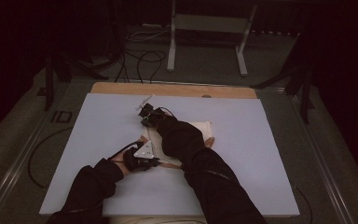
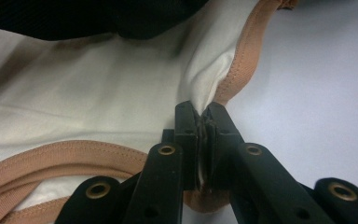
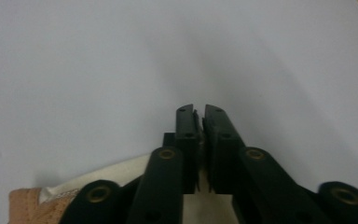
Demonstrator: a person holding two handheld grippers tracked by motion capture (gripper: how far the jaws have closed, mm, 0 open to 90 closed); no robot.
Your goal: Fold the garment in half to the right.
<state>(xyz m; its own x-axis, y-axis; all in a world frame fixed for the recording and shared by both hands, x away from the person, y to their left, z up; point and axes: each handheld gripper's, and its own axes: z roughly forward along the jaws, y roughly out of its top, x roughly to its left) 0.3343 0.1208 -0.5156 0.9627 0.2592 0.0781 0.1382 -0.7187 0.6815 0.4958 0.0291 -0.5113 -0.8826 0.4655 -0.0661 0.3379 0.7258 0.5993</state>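
My left hand-held gripper (image 2: 203, 114) pinches cream cloth (image 2: 98, 98) at its tan trim; right hand-held gripper (image 3: 199, 112) jaws nearly shut w/ nothing between, past cloth's far edge.

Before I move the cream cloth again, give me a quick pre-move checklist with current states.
1. Left tongs shut on the cream cloth with tan edging: ok, fabric pinched at the tan edge.
2. Right tongs holding cloth: cannot tell; jaws are closed, but no fabric shows at the tips.
3. Cloth lying flat: not ok, it bunches up at the left tongs.
4. Cloth fully on the pale blue board: ok in the high view.
5. Board ahead of the right tongs free of other things: ok.
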